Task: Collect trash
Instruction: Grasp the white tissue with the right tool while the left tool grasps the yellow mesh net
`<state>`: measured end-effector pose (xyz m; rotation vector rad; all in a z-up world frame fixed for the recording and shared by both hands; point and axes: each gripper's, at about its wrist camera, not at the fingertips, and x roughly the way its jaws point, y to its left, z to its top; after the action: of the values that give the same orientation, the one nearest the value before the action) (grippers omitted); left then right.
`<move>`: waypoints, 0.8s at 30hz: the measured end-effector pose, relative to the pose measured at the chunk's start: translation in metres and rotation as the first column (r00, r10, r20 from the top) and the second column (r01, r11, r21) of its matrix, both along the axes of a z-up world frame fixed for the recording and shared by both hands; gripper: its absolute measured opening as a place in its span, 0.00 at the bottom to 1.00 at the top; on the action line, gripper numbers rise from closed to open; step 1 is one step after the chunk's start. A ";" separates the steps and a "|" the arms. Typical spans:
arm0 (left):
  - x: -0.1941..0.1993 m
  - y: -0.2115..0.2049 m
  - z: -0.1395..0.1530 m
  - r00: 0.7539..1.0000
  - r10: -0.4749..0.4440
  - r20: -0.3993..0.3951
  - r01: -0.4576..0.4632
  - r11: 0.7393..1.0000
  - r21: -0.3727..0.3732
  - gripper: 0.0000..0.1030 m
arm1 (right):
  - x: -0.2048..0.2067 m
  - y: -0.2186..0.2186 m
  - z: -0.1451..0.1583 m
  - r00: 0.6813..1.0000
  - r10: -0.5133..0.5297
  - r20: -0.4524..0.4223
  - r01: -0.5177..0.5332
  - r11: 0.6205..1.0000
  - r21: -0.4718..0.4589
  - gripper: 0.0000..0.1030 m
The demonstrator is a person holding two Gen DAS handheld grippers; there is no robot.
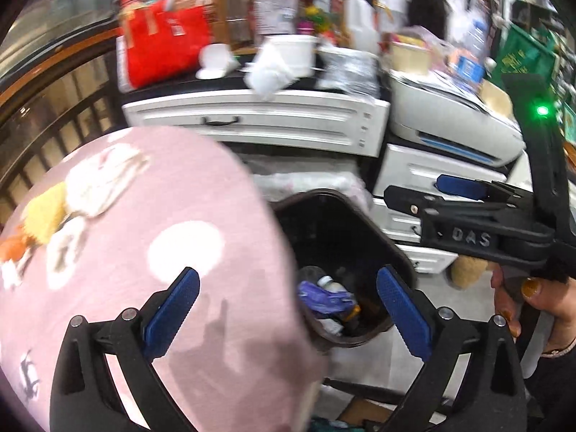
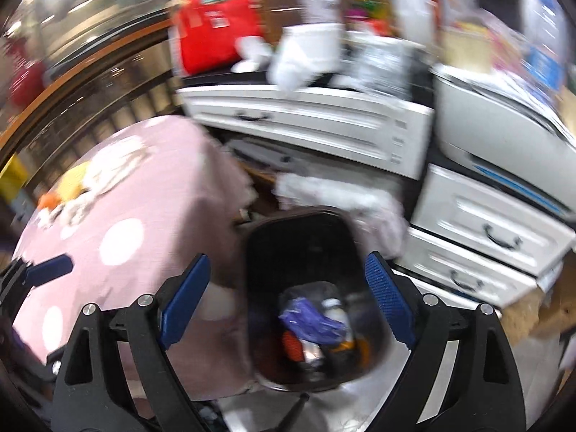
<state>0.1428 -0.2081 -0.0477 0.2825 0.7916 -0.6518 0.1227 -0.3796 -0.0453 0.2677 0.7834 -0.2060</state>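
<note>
On the left lies a pink cloth [image 1: 151, 252] with white dots. It covers a table or bed; I cannot tell which. On it there are some crumpled white and yellow pieces [image 1: 86, 187], blurred, which could be trash not yet collected. The left gripper [image 1: 288, 313] stands above the edge of this cloth, with its blue pads wide apart and nothing between them.

In the middle, just beside the cloth, stands a dark trash bin [image 2: 252, 252] on the floor. Inside it lie a purple wrapper [image 2: 309, 320], a small white bottle [image 2: 333, 306] and something orange [image 2: 291, 345]. So the collected trash is already in the bin. The right gripper [image 2: 286, 298] looks down into the bin, also wide open and empty.

On the right are white drawers [image 2: 486, 230] with black handles and a printer [image 1: 450, 122] on top. In the left wrist view, a hand [image 1: 532, 309] holds the right gripper in front of the drawers.

I judge that both grippers are free for the next piece. The risk is this: the pieces on the cloth look light and soft, so the pads may pinch the cloth together with them and pull it. Also, the bin is close to the cloth's edge, and a gripper passing too low may knock it over.
</note>
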 end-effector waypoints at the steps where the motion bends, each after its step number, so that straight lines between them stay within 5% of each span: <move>1: 0.003 0.007 0.001 1.000 0.016 0.002 -0.016 1.000 -0.002 0.94 | 0.005 0.010 0.002 1.000 0.029 0.005 -0.029 1.000 0.001 0.84; 11: 0.044 0.121 0.008 0.962 0.270 0.029 -0.269 0.963 -0.027 0.94 | 0.059 0.124 0.019 0.949 0.312 0.034 -0.312 0.950 -0.012 0.84; 24: 0.084 0.260 0.016 0.827 0.562 -0.029 -0.561 0.820 -0.110 0.94 | 0.150 0.248 0.015 0.832 0.554 -0.021 -0.553 0.833 0.018 0.83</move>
<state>0.2270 0.0519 -0.0319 -0.0636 0.7802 -0.1312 0.2724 -0.1314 -0.0307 0.0374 0.8567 0.3482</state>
